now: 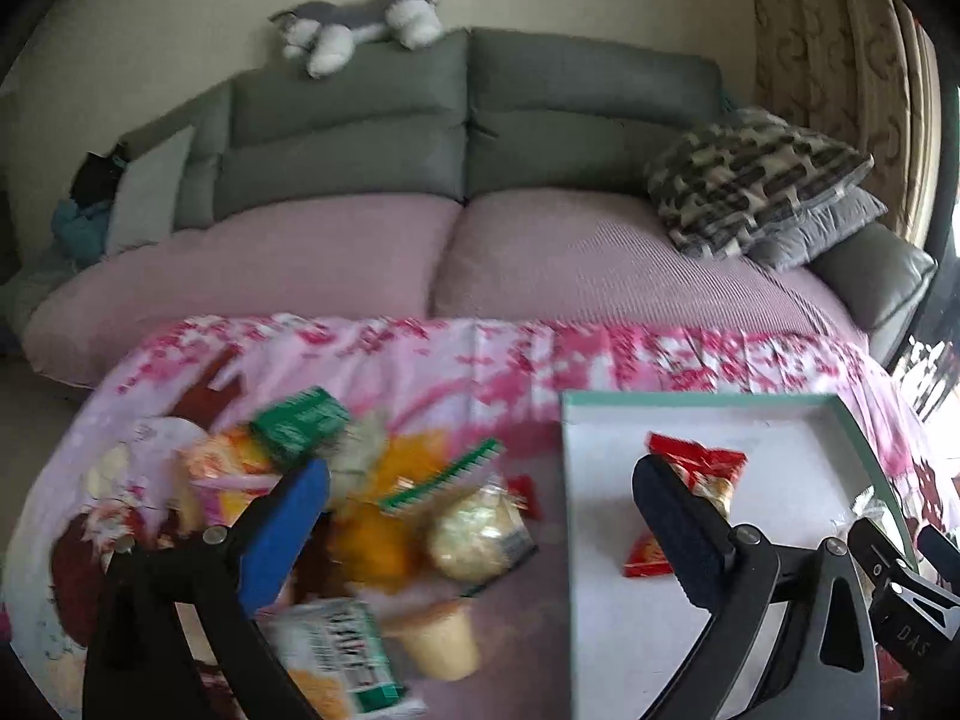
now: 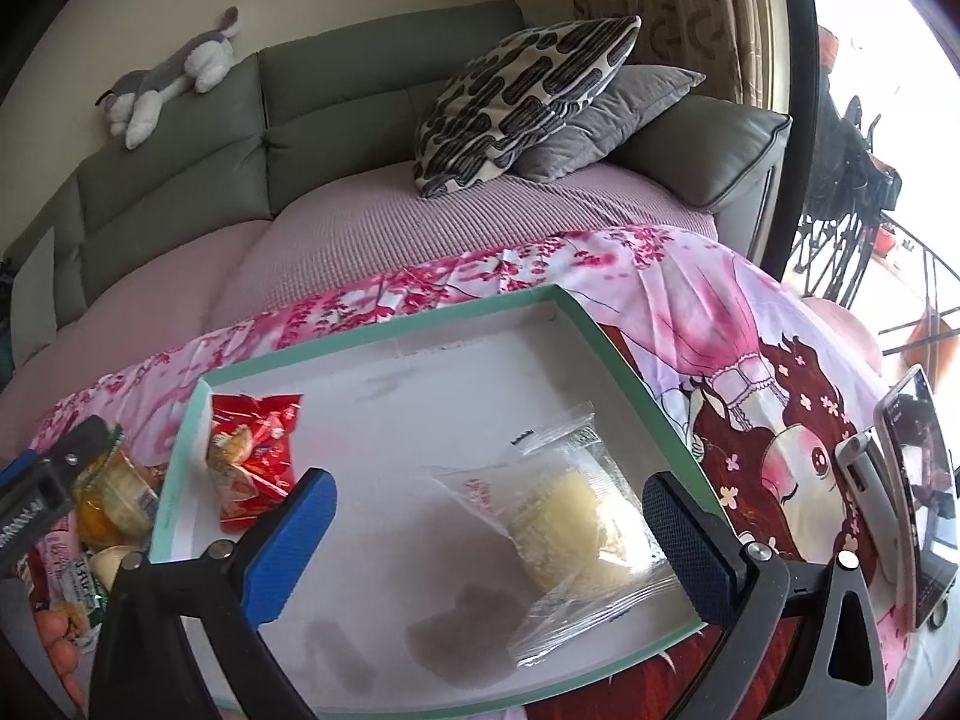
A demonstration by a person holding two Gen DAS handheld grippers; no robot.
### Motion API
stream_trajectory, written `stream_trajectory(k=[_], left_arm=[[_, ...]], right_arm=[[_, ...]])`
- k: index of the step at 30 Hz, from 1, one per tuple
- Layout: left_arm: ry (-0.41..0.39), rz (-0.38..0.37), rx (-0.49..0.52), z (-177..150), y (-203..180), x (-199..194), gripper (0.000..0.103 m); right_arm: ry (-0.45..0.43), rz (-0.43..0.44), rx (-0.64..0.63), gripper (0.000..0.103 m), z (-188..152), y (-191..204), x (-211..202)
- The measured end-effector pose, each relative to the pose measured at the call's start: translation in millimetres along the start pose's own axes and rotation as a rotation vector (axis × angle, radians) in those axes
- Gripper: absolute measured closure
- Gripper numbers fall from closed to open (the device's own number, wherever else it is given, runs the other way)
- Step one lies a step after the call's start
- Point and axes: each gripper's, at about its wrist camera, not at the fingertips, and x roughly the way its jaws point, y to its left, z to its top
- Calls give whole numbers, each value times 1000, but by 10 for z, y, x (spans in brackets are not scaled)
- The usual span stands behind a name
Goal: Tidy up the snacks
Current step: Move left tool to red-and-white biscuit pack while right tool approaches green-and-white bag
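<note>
A white tray with a green rim (image 2: 420,324) lies on the pink cloth; it also shows in the left wrist view (image 1: 690,399). In it lie a red snack packet (image 2: 255,459) (image 1: 699,468) and a clear-wrapped pale bun (image 2: 576,516). My right gripper (image 2: 489,546) is open and empty, its jaws either side of the bun, just above the tray. My left gripper (image 1: 480,531) is open and empty over a heap of snacks left of the tray: a wrapped round bun (image 1: 474,534), a green box (image 1: 300,423), orange packets (image 1: 372,534), a pudding cup (image 1: 441,639).
A phone on a stand (image 2: 918,498) stands right of the tray. A grey sofa (image 1: 468,120) with pink seat covers and cushions (image 2: 528,96) lies behind the table. A plush dog (image 1: 360,18) lies on the sofa back.
</note>
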Motion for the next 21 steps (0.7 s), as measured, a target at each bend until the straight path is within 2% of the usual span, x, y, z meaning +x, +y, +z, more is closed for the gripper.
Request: stream_trajectory(k=[4,10,21], left_arm=[[-26,42,-55,10,309,-182,2],[-5,101,-134,-102,802,-357,2],[40,265,-189,-301,1526,-549,2]], right_arm=[[-21,39,-6,0,17,90,-73],[-55,155,-36,0,30,374,-188],[-28,290,-132,0,-102,1061,-256]])
